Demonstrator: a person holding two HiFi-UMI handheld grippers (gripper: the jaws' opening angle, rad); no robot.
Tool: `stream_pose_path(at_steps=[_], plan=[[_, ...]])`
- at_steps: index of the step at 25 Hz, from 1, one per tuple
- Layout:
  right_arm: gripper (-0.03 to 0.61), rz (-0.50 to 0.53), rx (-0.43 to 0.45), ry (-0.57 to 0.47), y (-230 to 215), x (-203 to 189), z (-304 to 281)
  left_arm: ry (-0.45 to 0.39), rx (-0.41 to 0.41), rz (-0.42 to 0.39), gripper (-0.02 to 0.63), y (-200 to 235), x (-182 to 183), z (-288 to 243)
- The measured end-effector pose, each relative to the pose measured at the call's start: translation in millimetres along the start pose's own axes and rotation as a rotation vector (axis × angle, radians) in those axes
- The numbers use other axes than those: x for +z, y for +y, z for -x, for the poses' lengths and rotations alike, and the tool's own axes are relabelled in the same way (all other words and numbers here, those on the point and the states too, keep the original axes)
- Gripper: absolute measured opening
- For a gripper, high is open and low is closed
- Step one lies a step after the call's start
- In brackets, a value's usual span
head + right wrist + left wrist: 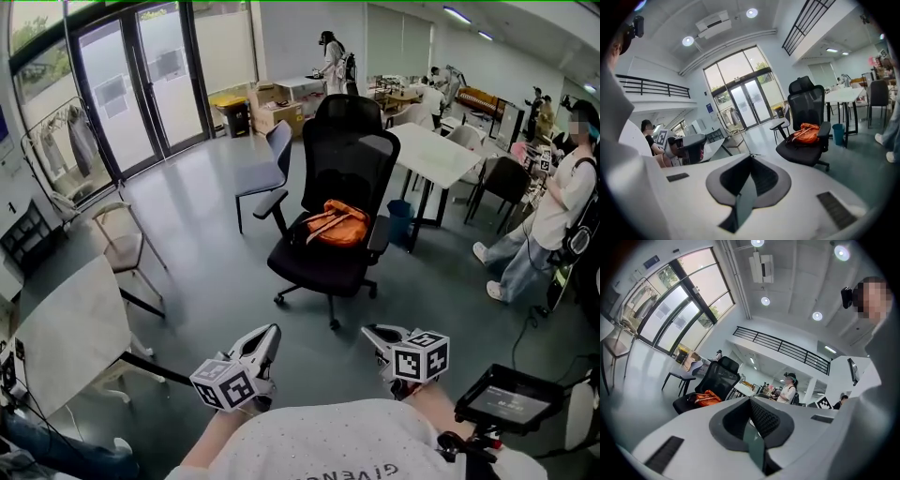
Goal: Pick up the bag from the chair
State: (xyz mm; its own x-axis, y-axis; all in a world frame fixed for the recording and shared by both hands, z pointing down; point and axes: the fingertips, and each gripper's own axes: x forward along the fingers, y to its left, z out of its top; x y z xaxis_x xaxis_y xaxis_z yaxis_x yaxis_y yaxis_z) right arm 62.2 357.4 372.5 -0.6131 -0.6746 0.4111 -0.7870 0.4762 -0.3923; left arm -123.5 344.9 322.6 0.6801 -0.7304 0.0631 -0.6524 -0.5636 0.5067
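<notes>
An orange bag (336,223) lies on the seat of a black office chair (347,155) in the middle of the room. Both grippers are held low and close to my body, well short of the chair. My left gripper (271,331) and my right gripper (368,331) both point toward the chair, each with its jaws closed together and nothing between them. The left gripper view shows the bag (707,397) and chair (719,378) far off beyond my left gripper (751,401). The right gripper view shows the bag (806,132) on the chair (806,101) beyond my right gripper (751,157).
A white table (433,153) and a blue bin (400,217) stand right of the chair. A grey chair (267,169) is behind it on the left. A person (553,211) stands at far right. A light chair (117,246) and white table (70,328) are on my left.
</notes>
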Motion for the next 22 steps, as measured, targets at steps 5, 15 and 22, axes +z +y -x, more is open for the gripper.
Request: stream_pose_path(at_steps=[5,15,22], plan=[[0.006,-0.049,-0.026,0.016,-51.9,25.2,-26.7,-0.013,0.036,-0.025,0.012,15.3,15.9,-40.5],[0.006,-0.125,0.018,0.012,-97.9,44.6,-65.6,-0.018,0.126,-0.023,0.012,49.1,30.2,-66.7],[0.006,-0.140,0.004,0.039,-125.1,48.1,-85.9,0.000,0.118,0.012,0.012,74.3,29.7,-105.1]])
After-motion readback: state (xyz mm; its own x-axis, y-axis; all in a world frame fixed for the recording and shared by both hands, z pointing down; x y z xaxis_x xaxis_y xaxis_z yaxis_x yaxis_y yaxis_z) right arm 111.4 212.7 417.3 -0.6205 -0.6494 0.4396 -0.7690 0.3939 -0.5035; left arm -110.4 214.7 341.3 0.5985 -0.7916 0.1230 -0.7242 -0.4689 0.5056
